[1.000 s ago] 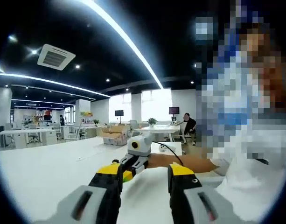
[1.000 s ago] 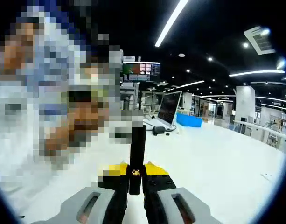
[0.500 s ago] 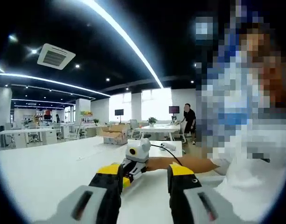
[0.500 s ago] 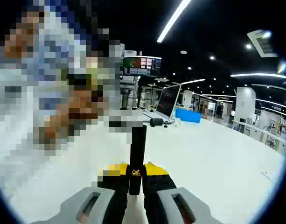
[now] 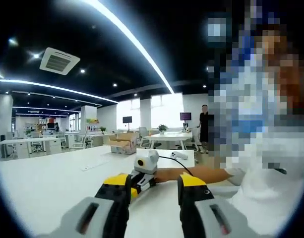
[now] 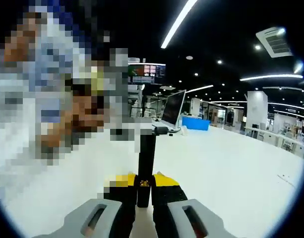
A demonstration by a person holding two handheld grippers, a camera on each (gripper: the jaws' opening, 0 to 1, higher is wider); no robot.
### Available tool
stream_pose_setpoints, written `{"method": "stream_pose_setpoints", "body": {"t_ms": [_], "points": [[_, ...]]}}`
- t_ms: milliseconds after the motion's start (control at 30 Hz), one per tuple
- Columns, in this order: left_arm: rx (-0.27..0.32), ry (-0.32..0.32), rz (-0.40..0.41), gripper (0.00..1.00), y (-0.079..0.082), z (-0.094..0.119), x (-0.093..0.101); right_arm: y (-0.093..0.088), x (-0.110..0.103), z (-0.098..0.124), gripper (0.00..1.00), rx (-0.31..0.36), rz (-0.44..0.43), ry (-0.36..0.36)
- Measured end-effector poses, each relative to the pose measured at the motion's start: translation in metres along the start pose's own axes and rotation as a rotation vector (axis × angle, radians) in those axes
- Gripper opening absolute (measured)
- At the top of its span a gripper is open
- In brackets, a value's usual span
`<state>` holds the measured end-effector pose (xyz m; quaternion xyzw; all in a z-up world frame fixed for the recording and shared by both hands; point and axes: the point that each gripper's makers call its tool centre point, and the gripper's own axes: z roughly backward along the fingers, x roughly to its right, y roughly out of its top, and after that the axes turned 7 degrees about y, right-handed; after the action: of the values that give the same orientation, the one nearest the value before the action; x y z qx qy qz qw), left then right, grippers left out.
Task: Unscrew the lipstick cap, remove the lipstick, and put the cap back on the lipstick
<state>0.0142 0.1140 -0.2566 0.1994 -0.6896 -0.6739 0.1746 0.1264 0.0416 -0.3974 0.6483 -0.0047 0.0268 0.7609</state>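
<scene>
Holding one black lipstick (image 6: 146,166) upright, the right hand-held gripper (image 6: 144,184) has its two yellow-tipped jaws clamped on the tube's lower end; the tube stands straight up between them in the right gripper view. Whether the cap is on cannot be told from here.

In the left gripper view, the left hand-held gripper (image 5: 154,187) has its two jaws apart with nothing between them. Past the left jaw, the right hand-held gripper's head shows from the front, low over the white surface (image 5: 47,181), with a bare forearm (image 5: 201,173) running from it to the right, toward a person's white sleeve (image 5: 271,188).

Going left to right across the left gripper view: one ceiling air vent (image 5: 59,60), rows of white desks (image 5: 28,144), one cardboard box (image 5: 123,144), one cable (image 5: 174,161) trailing off the other gripper, one small white device (image 5: 177,155) on the surface, then one person in black (image 5: 205,126) standing at the back.

In the right gripper view, left to right: one hanging screen (image 6: 147,73), one open laptop (image 6: 172,110) on the white surface (image 6: 231,168), one blue box (image 6: 194,123) just beside it, and one ceiling vent (image 6: 276,42) at upper right. The lipstick stands in front of the laptop's near edge.
</scene>
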Motion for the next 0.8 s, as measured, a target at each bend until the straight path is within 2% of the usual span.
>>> {"method": "stream_pose_setpoints", "body": {"t_ms": [300, 433, 700, 800], "points": [[-0.013, -0.002, -0.005, 0.38, -0.003, -0.003, 0.000, 0.001, -0.007, 0.000, 0.10, 0.012, 0.004, 0.021], [-0.004, -0.007, 0.004, 0.38, -0.002, -0.003, 0.000, 0.002, -0.013, -0.003, 0.10, 0.020, -0.011, 0.051], [-0.011, -0.001, 0.002, 0.38, -0.004, -0.004, -0.001, 0.003, -0.018, -0.007, 0.10, 0.021, -0.019, 0.049], [-0.006, -0.002, 0.006, 0.38, -0.003, -0.004, 0.000, 0.002, -0.011, -0.005, 0.10, 0.016, -0.007, 0.048]]}}
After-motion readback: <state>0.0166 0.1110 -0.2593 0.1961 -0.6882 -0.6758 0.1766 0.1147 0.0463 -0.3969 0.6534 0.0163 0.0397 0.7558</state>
